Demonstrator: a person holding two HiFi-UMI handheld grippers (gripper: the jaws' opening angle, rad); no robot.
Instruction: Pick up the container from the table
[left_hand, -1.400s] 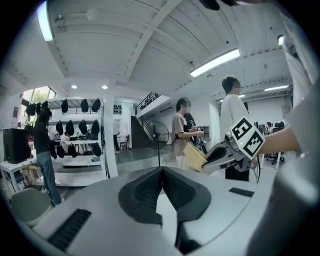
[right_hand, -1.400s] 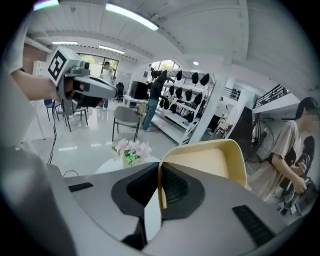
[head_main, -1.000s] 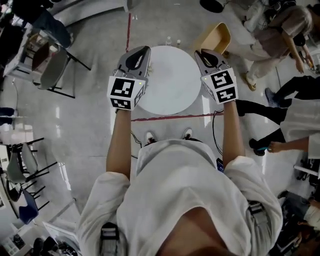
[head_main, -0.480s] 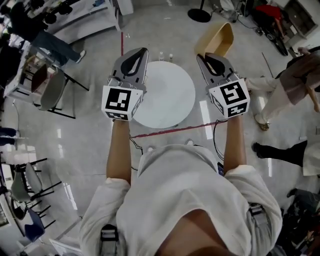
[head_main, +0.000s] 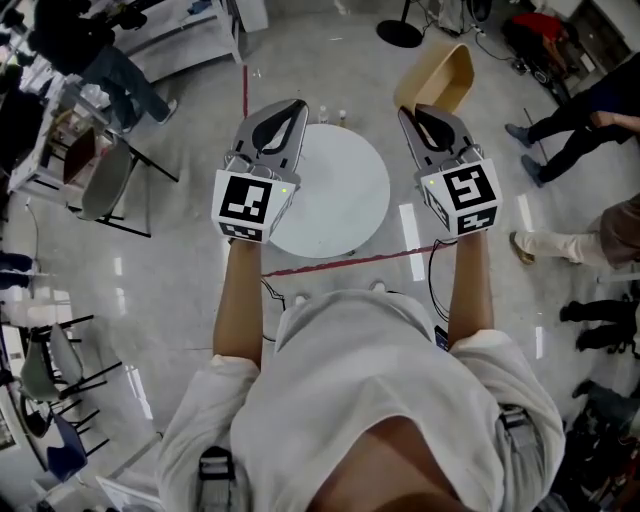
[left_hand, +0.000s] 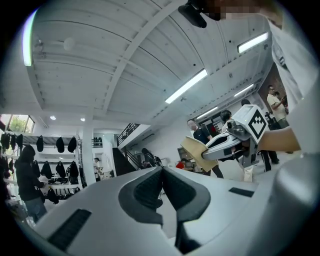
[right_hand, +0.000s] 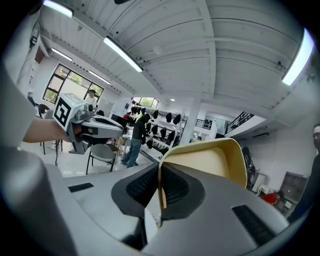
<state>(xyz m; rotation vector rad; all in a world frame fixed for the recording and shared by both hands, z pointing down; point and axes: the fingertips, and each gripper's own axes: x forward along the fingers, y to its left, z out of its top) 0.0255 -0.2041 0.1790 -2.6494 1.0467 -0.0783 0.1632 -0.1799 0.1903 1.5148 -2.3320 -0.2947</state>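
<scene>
The container (head_main: 443, 76) is a tan, shallow tub with rounded corners, hanging in the air beyond the round white table (head_main: 335, 195). My right gripper (head_main: 416, 113) is shut on its rim; in the right gripper view the thin wall (right_hand: 161, 192) sits pinched between the dark pads, with the tub's hollow (right_hand: 210, 162) tipped up ahead. My left gripper (head_main: 289, 108) hovers over the table's left edge, shut with nothing between its pads (left_hand: 150, 187). From the left gripper view I see the right gripper (left_hand: 226, 145) carrying the container (left_hand: 196, 154).
Two small bottles (head_main: 331, 114) stand at the table's far edge. A red tape line (head_main: 340, 262) crosses the floor in front of the table. A chair (head_main: 105, 170) stands at the left. A person's legs (head_main: 560, 140) cross at the right, and a black stand base (head_main: 400, 32) lies beyond.
Both grippers have risen toward the head camera, and the container has gone up with the right one. People at the right have walked on.
</scene>
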